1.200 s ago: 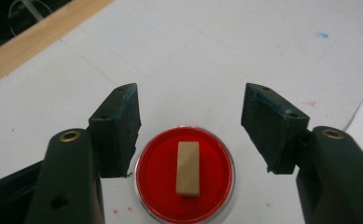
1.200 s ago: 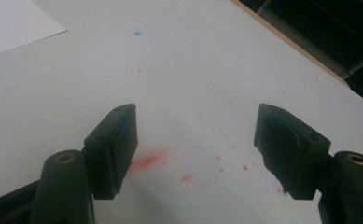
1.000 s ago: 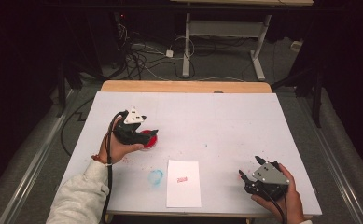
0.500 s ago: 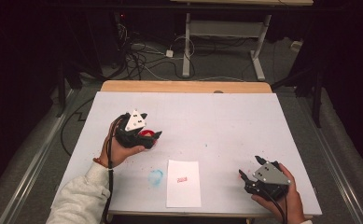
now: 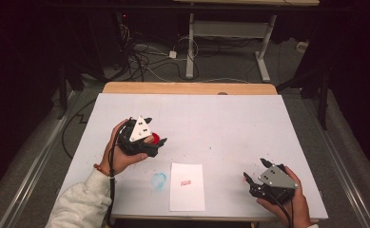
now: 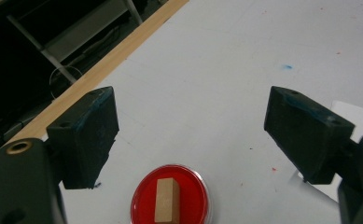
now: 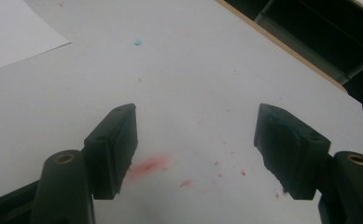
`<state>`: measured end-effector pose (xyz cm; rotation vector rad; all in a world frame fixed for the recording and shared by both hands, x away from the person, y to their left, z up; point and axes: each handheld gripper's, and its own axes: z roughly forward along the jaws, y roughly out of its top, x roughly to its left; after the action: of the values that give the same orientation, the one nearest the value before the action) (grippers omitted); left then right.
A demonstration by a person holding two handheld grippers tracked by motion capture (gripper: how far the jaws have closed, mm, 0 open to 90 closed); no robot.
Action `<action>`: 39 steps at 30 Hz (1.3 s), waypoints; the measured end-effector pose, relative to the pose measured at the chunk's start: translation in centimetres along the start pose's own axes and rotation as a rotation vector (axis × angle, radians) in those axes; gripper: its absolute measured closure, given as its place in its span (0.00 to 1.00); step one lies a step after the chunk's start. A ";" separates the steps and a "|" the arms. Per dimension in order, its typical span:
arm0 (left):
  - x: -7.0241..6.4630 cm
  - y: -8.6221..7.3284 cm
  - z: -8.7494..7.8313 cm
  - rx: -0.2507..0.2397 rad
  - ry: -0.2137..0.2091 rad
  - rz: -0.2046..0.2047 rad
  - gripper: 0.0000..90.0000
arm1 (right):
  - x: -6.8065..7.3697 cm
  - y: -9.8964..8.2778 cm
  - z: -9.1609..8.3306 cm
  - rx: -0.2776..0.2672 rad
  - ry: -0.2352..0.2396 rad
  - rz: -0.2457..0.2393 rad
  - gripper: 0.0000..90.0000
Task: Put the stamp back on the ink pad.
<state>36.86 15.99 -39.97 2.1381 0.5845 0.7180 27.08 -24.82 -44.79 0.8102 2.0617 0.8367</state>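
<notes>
My left gripper (image 5: 155, 131) hovers at the table's left-middle, just above a round red ink pad (image 5: 156, 138). In the left gripper view the ink pad (image 6: 191, 196) lies low between the jaws of the gripper (image 6: 191, 116), and a small wooden stamp block (image 6: 166, 200) rests on it. The jaws have just been opening and stand wide apart, clear of the block. My right gripper (image 5: 254, 170) rests near the front right edge, and in its own view the right gripper (image 7: 195, 126) is open over bare, red-flecked table.
A white sheet (image 5: 187, 187) with a small red stamp mark (image 5: 186, 183) lies at the front centre, a blue smear (image 5: 159, 179) beside it. The white tabletop (image 5: 211, 118) ends in a wooden far edge (image 5: 187, 88). Cables (image 5: 149, 61) cross the floor beyond.
The left gripper has risen slightly and shifted a little toward the far side over the red pad. The right gripper has stayed put.
</notes>
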 end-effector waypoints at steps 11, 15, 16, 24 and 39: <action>-1.1 -0.3 -0.8 -0.037 0.040 0.044 0.18 | 0.1 0.1 -0.2 -0.010 0.001 0.003 0.34; -1.5 -0.4 -1.2 -0.055 0.034 0.041 0.18 | 0.1 0.1 -0.1 -0.010 0.001 0.004 0.34; -1.5 -0.5 -1.3 -0.055 0.029 0.046 0.18 | 0.1 0.1 -0.2 -0.010 0.001 0.003 0.34; -2.0 -1.2 -2.1 -0.070 0.034 0.055 0.18 | 0.1 0.2 -0.2 -0.015 0.003 0.004 0.34; -2.9 -3.9 -3.1 -0.048 0.050 0.073 0.18 | 0.2 0.3 -0.4 -0.025 0.002 0.002 0.34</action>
<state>32.06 18.15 -42.33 2.1116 0.5122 0.8196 26.76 -24.60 -44.46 0.7984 2.0487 0.8639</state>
